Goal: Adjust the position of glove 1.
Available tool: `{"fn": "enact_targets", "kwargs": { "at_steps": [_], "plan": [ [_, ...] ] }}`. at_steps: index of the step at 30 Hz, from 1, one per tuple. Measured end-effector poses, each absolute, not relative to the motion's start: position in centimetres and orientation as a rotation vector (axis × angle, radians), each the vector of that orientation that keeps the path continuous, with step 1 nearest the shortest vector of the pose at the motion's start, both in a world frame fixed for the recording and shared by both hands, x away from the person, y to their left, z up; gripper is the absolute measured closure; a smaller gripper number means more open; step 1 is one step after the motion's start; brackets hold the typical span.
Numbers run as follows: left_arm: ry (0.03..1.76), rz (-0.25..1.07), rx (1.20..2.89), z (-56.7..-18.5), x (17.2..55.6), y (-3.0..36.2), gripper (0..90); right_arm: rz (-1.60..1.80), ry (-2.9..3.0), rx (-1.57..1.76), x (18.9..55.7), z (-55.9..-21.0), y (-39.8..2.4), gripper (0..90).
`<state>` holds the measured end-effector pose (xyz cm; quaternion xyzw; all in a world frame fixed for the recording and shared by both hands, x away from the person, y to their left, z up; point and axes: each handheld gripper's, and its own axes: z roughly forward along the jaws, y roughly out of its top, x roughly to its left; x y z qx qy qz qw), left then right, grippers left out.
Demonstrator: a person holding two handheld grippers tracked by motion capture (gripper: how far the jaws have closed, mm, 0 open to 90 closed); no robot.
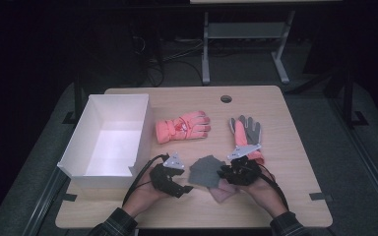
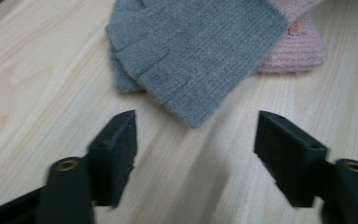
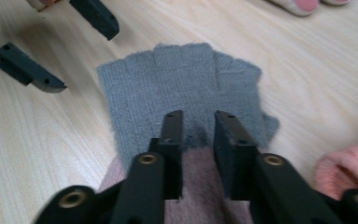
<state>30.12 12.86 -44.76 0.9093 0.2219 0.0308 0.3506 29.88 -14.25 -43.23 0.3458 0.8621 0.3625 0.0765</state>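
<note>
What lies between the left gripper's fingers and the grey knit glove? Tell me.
Bare wooden table. In the left gripper view, the open left gripper points at the grey knit glove, whose nearest corner stops just short of the fingers; nothing else lies between.
</note>
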Motion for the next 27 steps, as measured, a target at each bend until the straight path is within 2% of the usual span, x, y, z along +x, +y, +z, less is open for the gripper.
{"fn": "enact_targets", "kwargs": {
  "at_steps": [4,7,8,10,11,15,23,27],
  "plan": [
    [0.573,0.098,2.340,-44.5,30.1,13.0,52.4,1.120,2.532,1.037,29.7,-42.5,-16.0,74.9],
    [0.575,0.068,2.342,-44.1,30.1,13.1,73.3,1.119,2.491,1.035,29.4,-41.8,-18.7,87.5],
    [0.586,0.055,2.336,-44.1,30.1,13.0,77.1,1.111,2.497,1.034,29.4,-41.8,-19.3,89.1],
    [0.577,0.032,2.344,-44.0,30.0,12.9,87.0,1.091,2.505,1.045,29.4,-42.1,-20.7,90.0],
    [0.565,0.027,2.357,-44.0,29.9,12.7,88.6,1.091,2.515,1.047,29.5,-42.5,-21.4,89.1],
    [0.540,0.027,2.398,-44.2,29.6,12.4,88.2,1.124,2.557,1.064,29.8,-43.3,-22.6,77.6],
    [0.569,0.036,2.414,-44.6,29.8,12.5,81.3,1.054,2.688,1.017,30.2,-45.0,-22.4,66.6],
    [0.568,0.074,2.437,-44.8,29.9,12.5,69.5,1.061,2.700,0.990,30.5,-45.2,-22.2,64.5]
  ]
}}
